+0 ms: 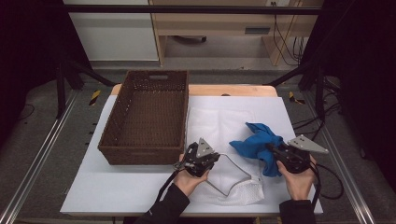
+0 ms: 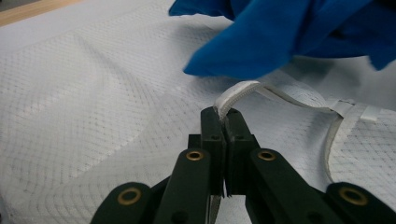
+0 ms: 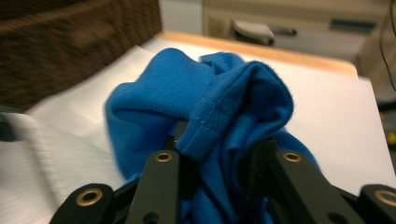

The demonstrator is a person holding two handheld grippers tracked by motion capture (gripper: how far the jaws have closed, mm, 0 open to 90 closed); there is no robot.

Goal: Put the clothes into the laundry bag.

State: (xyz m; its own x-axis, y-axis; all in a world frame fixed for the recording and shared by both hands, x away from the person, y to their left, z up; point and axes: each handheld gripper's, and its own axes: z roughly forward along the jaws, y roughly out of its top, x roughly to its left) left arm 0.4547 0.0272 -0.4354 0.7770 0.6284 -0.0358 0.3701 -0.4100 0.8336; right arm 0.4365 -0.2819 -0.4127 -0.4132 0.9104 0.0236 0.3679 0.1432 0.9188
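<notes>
On the white surface point(image 1: 116, 186) in front of you, the biggest thing is the brown woven basket point(image 1: 147, 116), standing at the far left with its long side running away from you. Just to its right lies a white mesh bag point(image 1: 219, 123), spread flat and reaching from the basket's right wall down toward your near edge, where its bunched end point(image 1: 245, 191) sits between your two hands. A white edge band point(image 2: 243, 91) of that bag curves up off the mesh in the left gripper view.

Next comes the blue cloth point(image 1: 259, 142), crumpled, sitting over the right part of the mesh bag and lifted at its near side. In the right gripper view it bulges up between and over your black fingers, with a stitched hem folded across the front.

Your right gripper point(image 1: 275, 151) points left into the cloth, and its fingers point(image 3: 261, 158) pinch a thick fold of the blue cloth, which fills the gap between them. Your right hand point(image 1: 296, 179) holds it near the right edge of the surface.

Your left gripper point(image 2: 226, 116) sits just in front of the basket's near right corner, and its fingers point(image 2: 212, 135) are pressed together on the white edge band, which rises from between their tips.
</notes>
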